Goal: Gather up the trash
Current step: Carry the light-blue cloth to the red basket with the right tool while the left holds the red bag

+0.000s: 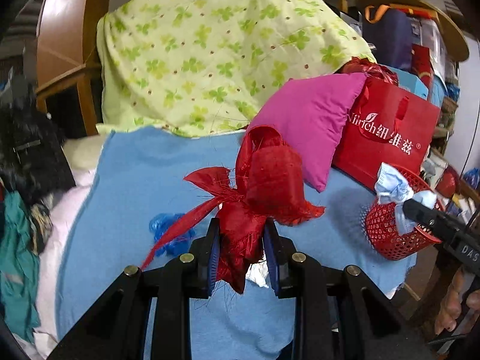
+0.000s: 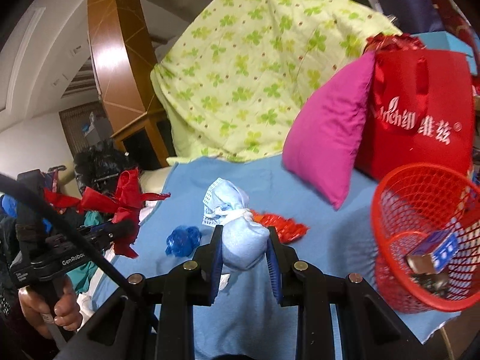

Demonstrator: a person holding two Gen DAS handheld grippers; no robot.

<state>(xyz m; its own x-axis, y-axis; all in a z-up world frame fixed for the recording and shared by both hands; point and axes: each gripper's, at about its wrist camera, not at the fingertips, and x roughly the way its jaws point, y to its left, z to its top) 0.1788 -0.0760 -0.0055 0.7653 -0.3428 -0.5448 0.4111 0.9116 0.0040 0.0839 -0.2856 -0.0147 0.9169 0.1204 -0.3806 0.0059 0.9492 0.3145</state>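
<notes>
My left gripper is shut on a frayed red cloth scrap, held up above the blue blanket. The right wrist view shows that red scrap at the left, in the left gripper. My right gripper is shut on a knotted light blue face mask bundle. In the left wrist view the mask hangs in the right gripper over the red mesh basket. On the blanket lie a crumpled blue plastic piece and a red-orange wrapper.
The red basket at the blanket's right edge holds a small box. Behind it lean a pink cushion and a red paper bag. A clover-print quilt fills the back. Dark clothes pile at the left.
</notes>
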